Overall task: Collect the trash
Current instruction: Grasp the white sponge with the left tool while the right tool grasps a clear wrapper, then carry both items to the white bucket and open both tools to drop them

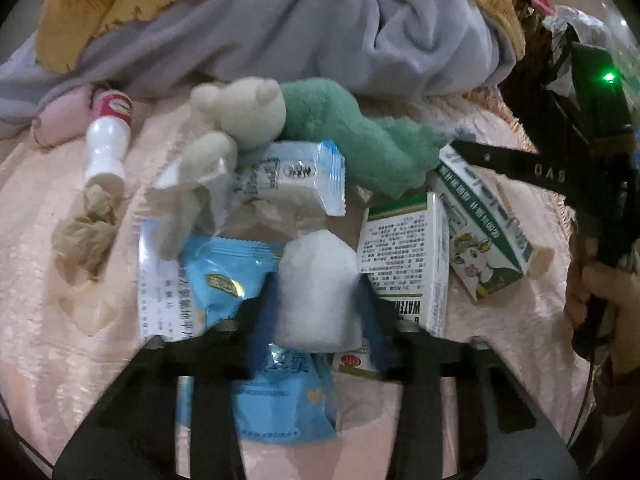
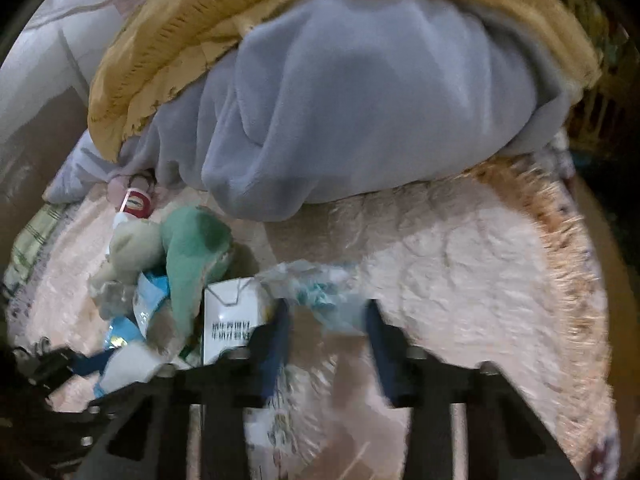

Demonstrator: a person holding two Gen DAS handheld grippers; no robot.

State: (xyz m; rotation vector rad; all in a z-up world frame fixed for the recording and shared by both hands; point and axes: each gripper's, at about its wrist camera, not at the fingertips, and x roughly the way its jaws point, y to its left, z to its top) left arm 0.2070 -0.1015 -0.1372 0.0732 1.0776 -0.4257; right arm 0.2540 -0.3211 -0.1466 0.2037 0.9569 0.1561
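Trash heap on pink bedspread, listed left to right, placed relative to the green plush toy.

1. Brown crumpled tissue: far left of the toy, loose on the spread.
2. White bottle, red cap: left of the toy, long axis running away from the camera.
3. Cream plush toy: touching the green one on its left.
4. White-and-blue wrapper: just below the toy.
5. Blue packets: lower left of the toy, flat.
6. White wad: straight below the toy, upright, soft, slightly translucent. Left gripper: fingers close against both its sides, apparently holding it. Nearest arm for this item.
7. Green-and-white cartons: lower right of the toy, one flat, one tilted.
8. Right gripper: right of the toy, fingers parted partway; a thin clear plastic wrapper lies ahead between the tips. Blurred; grip cannot be judged.

Judgement: the wad sits dead ahead of the left fingers, ready to lift.
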